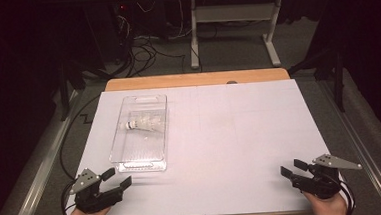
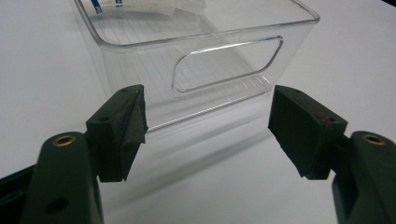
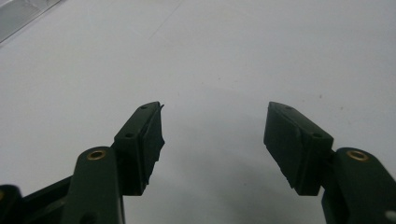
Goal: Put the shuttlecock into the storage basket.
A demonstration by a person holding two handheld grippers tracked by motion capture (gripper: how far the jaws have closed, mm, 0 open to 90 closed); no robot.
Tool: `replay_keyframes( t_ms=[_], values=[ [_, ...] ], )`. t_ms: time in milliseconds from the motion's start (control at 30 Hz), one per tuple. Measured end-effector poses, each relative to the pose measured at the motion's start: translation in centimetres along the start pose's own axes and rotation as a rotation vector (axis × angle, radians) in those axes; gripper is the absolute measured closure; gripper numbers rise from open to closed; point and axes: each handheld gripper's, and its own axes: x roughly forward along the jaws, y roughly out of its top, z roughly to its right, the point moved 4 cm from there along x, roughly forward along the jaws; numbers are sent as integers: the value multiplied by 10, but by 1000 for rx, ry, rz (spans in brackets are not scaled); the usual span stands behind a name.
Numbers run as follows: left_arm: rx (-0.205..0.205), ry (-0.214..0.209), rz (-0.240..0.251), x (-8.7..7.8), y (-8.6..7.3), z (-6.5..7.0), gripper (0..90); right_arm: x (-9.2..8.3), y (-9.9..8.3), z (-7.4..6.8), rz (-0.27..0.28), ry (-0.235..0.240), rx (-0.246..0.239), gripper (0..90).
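Clear plastic bin [image 1: 141, 133] lying on the white surface [image 1: 231, 145], a white shuttlecock [image 1: 142, 124] inside near its far half. Left claw [image 1: 116, 178] just short of the bin's near end wall, jaws wide apart, holding nothing. Right claw [image 1: 293, 167] well apart from the bin, likewise gaping and empty

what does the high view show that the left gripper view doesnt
The high view takes in the whole white table, both hands with their open grippers, the left gripper and the right gripper, a white shuttlecock lying in the clear bin, and the floor cables beyond. The left gripper view gives a close look at the bin's near end wall with its handle cutout, framed by open black jaws that are not touching it. Both show the bin, the table and the left gripper.
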Motion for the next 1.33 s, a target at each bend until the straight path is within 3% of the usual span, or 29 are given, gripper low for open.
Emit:
replay_keyframes(
  t_ms=[533, 1333],
  values=[
    [-5, -6, -6, 1, 0, 0, 290, -6, -2, 1, 34, 2, 21, 370],
    [-12, -9, -8, 1, 0, -2, 290, -3, -2, 1, 26, 2, 12, 363]
  ],
)
